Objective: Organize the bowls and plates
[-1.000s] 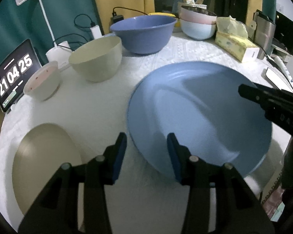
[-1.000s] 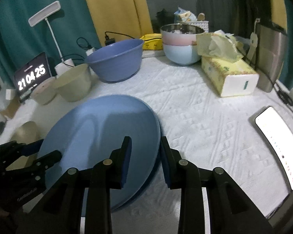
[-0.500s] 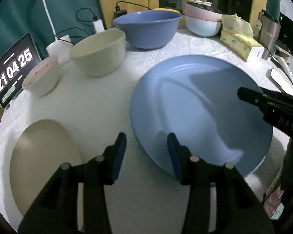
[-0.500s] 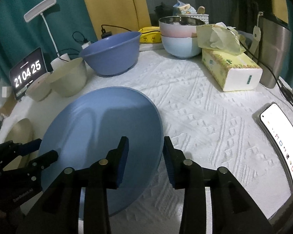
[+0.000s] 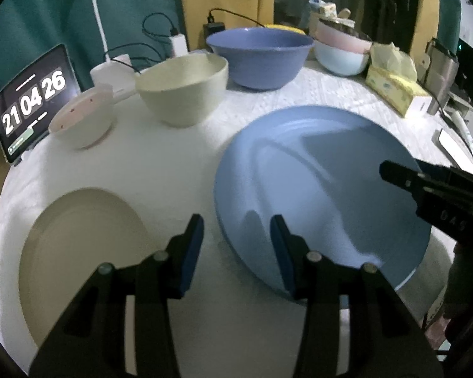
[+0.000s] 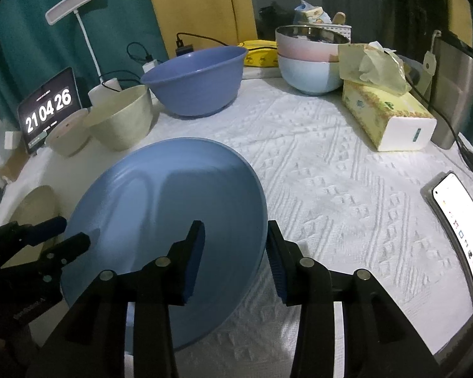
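Note:
A large blue plate (image 5: 321,186) lies flat on the white tablecloth; it also shows in the right wrist view (image 6: 170,220). My left gripper (image 5: 235,245) is open, its right finger over the plate's near left rim. My right gripper (image 6: 235,252) is open, straddling the plate's right rim without gripping it. A beige plate (image 5: 78,252) lies to the left. A beige bowl (image 5: 183,89), a small pink-rimmed bowl (image 5: 85,119) and a big blue bowl (image 5: 258,56) stand behind.
A clock tablet (image 5: 31,100) and a lamp base (image 5: 110,72) stand at the far left. Stacked pink and pale blue bowls (image 6: 312,60), a tissue box (image 6: 388,116), a metal container (image 6: 454,94) and a phone (image 6: 457,233) are on the right.
My right gripper has opened wider and let go of the blue plate, which now lies flat. Both grippers have drawn back slightly. The clock changed from 25 to 26.

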The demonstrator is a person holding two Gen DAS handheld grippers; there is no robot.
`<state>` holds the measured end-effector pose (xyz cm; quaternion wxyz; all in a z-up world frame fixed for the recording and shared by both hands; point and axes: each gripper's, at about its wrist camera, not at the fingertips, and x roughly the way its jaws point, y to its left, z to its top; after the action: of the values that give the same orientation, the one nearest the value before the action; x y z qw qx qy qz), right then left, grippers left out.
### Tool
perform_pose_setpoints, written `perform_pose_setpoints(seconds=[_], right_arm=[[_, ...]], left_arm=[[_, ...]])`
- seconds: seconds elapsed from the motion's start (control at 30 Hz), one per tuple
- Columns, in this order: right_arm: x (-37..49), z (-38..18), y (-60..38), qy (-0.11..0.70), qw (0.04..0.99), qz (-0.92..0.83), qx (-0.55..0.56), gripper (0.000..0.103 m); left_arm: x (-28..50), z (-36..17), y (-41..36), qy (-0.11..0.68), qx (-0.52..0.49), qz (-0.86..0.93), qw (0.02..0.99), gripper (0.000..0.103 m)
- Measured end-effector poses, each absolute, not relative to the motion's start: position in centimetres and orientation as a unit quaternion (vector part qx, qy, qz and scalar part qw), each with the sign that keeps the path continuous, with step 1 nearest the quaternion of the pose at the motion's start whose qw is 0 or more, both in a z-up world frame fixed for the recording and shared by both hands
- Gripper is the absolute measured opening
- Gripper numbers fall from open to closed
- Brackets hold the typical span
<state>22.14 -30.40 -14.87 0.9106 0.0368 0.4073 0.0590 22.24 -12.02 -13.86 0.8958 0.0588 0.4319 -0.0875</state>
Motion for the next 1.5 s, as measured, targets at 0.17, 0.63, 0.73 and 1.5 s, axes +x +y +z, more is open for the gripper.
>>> perform_pose_setpoints(seconds=[0.17,0.63,0.73,1.5], right_arm=[[21.6,-13.6,-30.0,0.387,0.920,0.048,0.019,0.042],[20.2,-12.0,-26.6,0.378,0.923,0.071,-0.006,0.042],[19.8,-11.7,-25.5,0.376,0.923,0.078,-0.012,0.042],[18.8,-11.3,-18.7,0.383,0.915,0.119,-0.040,0.042]], left_arm=[[21.9,-13.2,-11.1,0.421,0.049,-0.087,0.902,0.046],[20.3,-11.6,-8.3,0.390,0.024,-0.087,0.916,0.046],[19.9,-11.3,-7.5,0.381,0.020,-0.085,0.920,0.046],[17.5,-10.3,-0.2,0.347,-0.026,-0.050,0.936,0.047]])
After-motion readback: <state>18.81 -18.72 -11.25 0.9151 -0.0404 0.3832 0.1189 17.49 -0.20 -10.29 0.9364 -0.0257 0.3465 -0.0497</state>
